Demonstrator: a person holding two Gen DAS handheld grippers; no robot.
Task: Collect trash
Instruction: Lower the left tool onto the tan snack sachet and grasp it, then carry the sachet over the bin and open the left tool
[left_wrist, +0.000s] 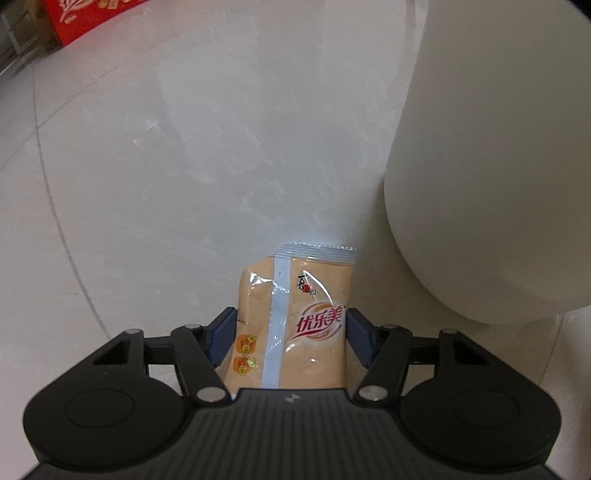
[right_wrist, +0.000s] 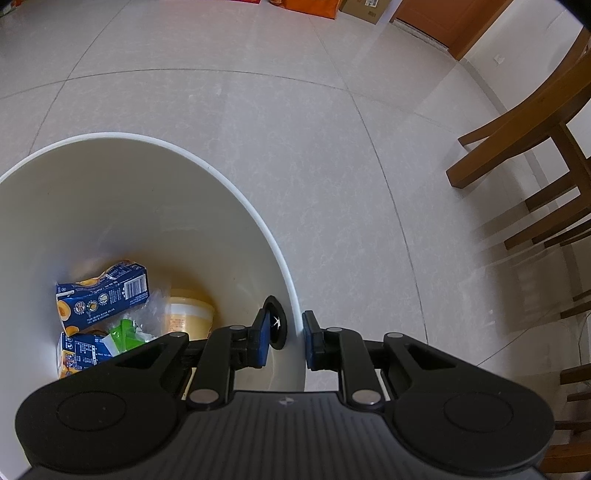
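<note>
While the left tool (left_wrist: 291, 334) clamps an orange sachet (left_wrist: 295, 321) above the floor (left_wrist: 147, 166) beside the white bin (left_wrist: 498, 166), the right tool (right_wrist: 285, 339) straddles the bin's rim (right_wrist: 295, 295), parted, empty; cartons (right_wrist: 103, 295) lie inside.

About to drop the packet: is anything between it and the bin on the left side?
Nothing: in the left wrist view only bare floor separates the packet from the bin.

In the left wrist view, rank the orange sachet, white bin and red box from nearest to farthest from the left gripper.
1. Orange plastic sachet: between the left gripper's fingers.
2. White round bin: right, close by.
3. Red cardboard box: far upper left.
</note>
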